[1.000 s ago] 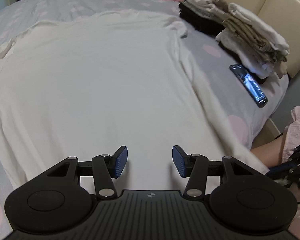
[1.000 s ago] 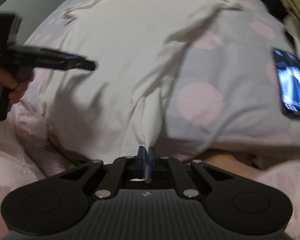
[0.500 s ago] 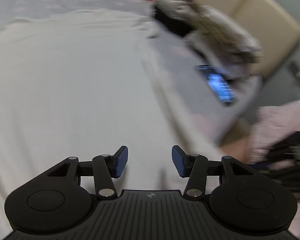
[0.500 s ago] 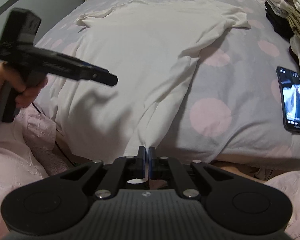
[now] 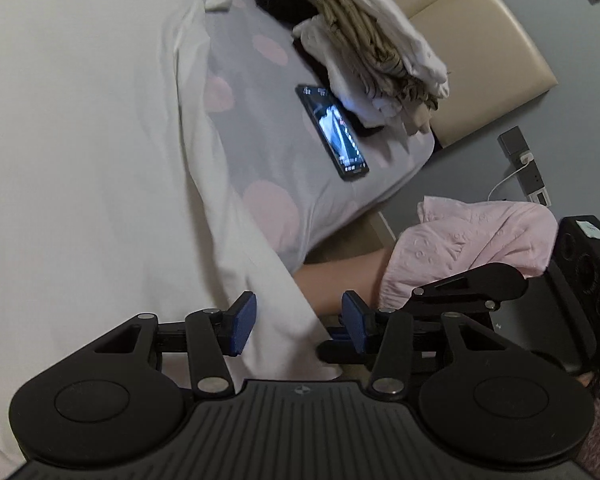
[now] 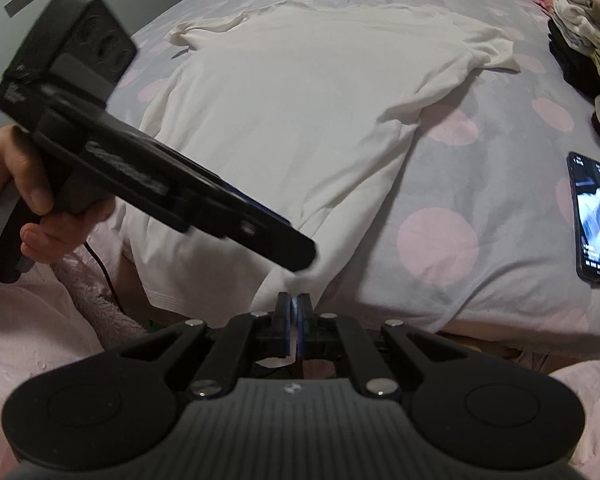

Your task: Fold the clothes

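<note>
while the right gripper (image 6: 296, 314) pinches the white shirt (image 6: 300, 120) hem corner, the left gripper (image 5: 296, 322) hovers open beside it. next, it likely clamps the same hem.

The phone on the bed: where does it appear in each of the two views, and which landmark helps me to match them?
Left wrist view: the phone lies right of centre in the upper half, screen lit, beside the stack of folded clothes.
Right wrist view: the phone is at the right edge, at mid height.
Shared landmark: the white shirt spread on the dotted bedsheet.
</note>
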